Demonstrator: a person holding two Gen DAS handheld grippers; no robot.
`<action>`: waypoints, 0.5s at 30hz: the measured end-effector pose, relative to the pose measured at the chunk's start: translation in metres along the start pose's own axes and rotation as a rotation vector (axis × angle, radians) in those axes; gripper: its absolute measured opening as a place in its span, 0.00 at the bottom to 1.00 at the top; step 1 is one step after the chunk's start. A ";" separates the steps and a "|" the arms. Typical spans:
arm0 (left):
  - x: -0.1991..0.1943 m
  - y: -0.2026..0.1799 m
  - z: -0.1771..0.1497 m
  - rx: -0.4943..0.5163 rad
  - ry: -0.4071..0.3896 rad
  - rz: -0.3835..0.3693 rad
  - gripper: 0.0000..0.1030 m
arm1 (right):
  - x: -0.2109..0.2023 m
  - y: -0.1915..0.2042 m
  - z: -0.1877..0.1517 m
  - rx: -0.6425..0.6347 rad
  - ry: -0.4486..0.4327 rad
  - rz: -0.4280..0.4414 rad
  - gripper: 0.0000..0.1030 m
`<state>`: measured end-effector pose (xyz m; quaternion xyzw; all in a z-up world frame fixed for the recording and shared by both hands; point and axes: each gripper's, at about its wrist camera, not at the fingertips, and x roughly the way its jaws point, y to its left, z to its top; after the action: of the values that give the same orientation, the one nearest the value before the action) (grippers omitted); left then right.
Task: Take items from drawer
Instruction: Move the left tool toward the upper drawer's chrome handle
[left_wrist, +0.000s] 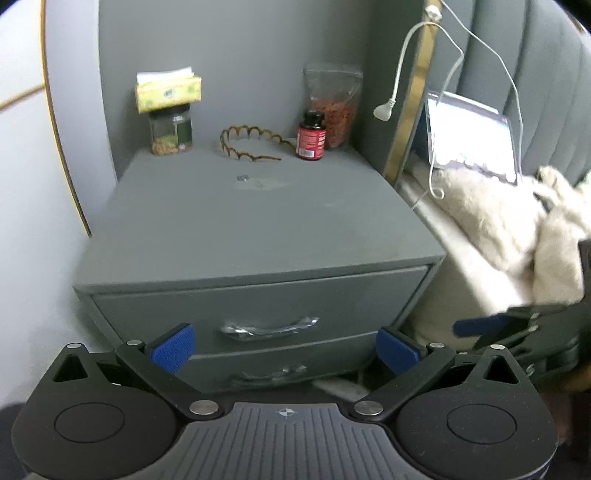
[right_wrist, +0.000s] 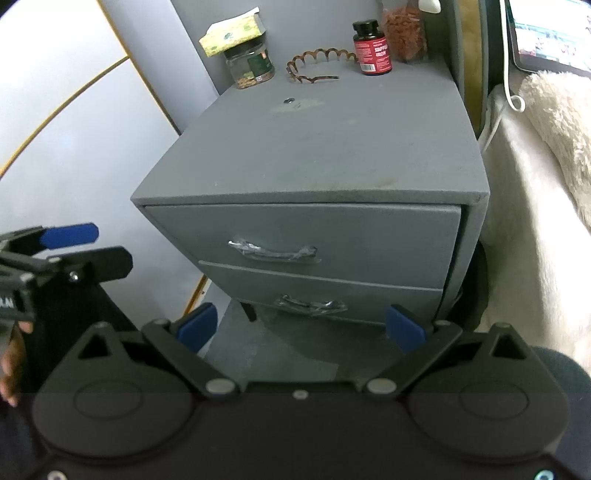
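The grey nightstand (left_wrist: 258, 221) has both drawers closed: the top drawer (right_wrist: 306, 240) and the bottom drawer (right_wrist: 321, 299) each show a metal handle wrapped in plastic. The left gripper (left_wrist: 282, 350) and the right gripper (right_wrist: 301, 328) hover in front of them, jaws spread wide and empty. On top stand a red-labelled pill bottle (right_wrist: 372, 48), a jar (right_wrist: 251, 68) and a scalloped headband (right_wrist: 317, 66).

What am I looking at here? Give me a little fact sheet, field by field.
furniture: grey nightstand with two drawers
top drawer: closed
bottom drawer: closed
on top: tissue box on a jar, hair comb band, red pill bottle, snack pouch
left gripper: jaws open, empty
right gripper: jaws open, empty
beside it: bed with fluffy blanket
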<state>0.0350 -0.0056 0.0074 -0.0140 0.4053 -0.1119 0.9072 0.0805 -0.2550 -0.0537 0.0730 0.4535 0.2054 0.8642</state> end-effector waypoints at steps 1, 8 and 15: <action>0.001 -0.001 0.003 -0.004 0.021 -0.006 1.00 | -0.002 -0.001 -0.001 0.008 0.000 0.009 0.96; 0.000 -0.007 0.012 0.077 0.028 0.058 1.00 | -0.004 0.000 0.001 0.000 0.008 0.017 0.96; -0.001 -0.003 0.015 0.058 0.041 0.000 1.00 | -0.002 -0.007 0.005 0.030 0.017 0.033 0.96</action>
<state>0.0447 -0.0094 0.0189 0.0145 0.4204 -0.1235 0.8988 0.0861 -0.2615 -0.0515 0.0914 0.4628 0.2135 0.8555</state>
